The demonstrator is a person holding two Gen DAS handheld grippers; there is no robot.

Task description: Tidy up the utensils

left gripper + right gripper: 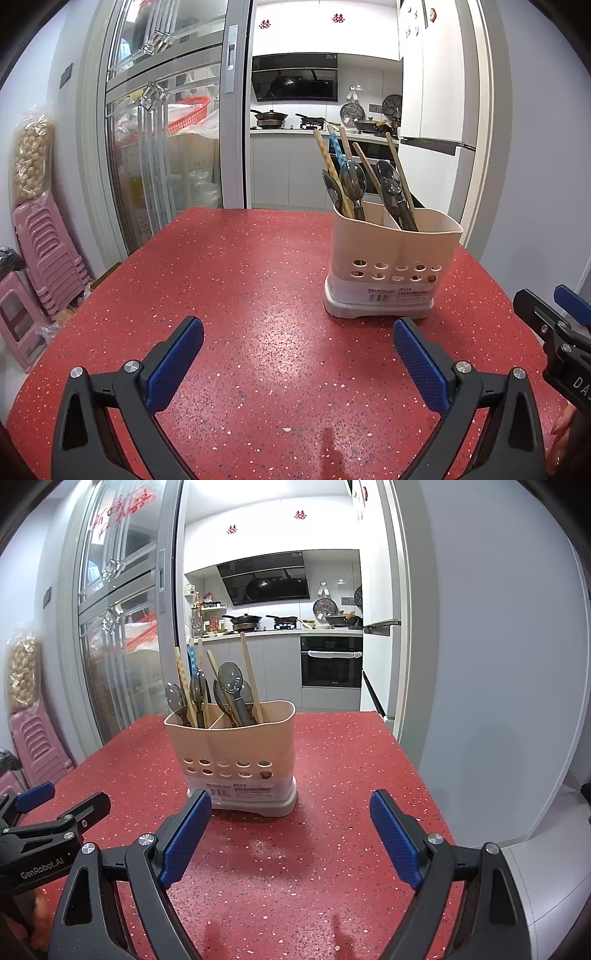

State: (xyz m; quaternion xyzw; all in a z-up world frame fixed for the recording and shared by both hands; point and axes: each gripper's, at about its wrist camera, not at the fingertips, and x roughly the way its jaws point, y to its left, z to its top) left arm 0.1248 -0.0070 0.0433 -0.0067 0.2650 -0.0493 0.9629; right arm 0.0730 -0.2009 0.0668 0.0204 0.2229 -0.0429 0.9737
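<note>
Between my left gripper's (297,345) blue pads lies only bare red speckled tabletop (236,280); the jaws stand wide apart and hold nothing. My right gripper (290,821) is the same: spread wide, empty, low over the table, with its left pad close to the foot of the utensil holder (236,753) but, as far as I can tell, not touching it.

Further out stands the holder itself, a beige two-compartment caddy with a row of drain holes and a label on its grey base. It sits upright on the table, ahead and to the right of my left gripper and just ahead of my right one. Both compartments are filled: dark translucent spoons (229,679) stand bowl-up, and pale wooden chopsticks (248,672) lean among them, one blue-patterned. Each compartment holds a mix of spoons and chopsticks. I see no loose utensil on the table in either view.

I judge that this fits two stages: either everything is gathered and the tidying is over, or the mixed lots are yet to be sorted by kind between the two sides. The pictures do not settle which, so I name no next grasp; any reach into that crowded caddy would call for a narrow, careful approach from above.
</note>
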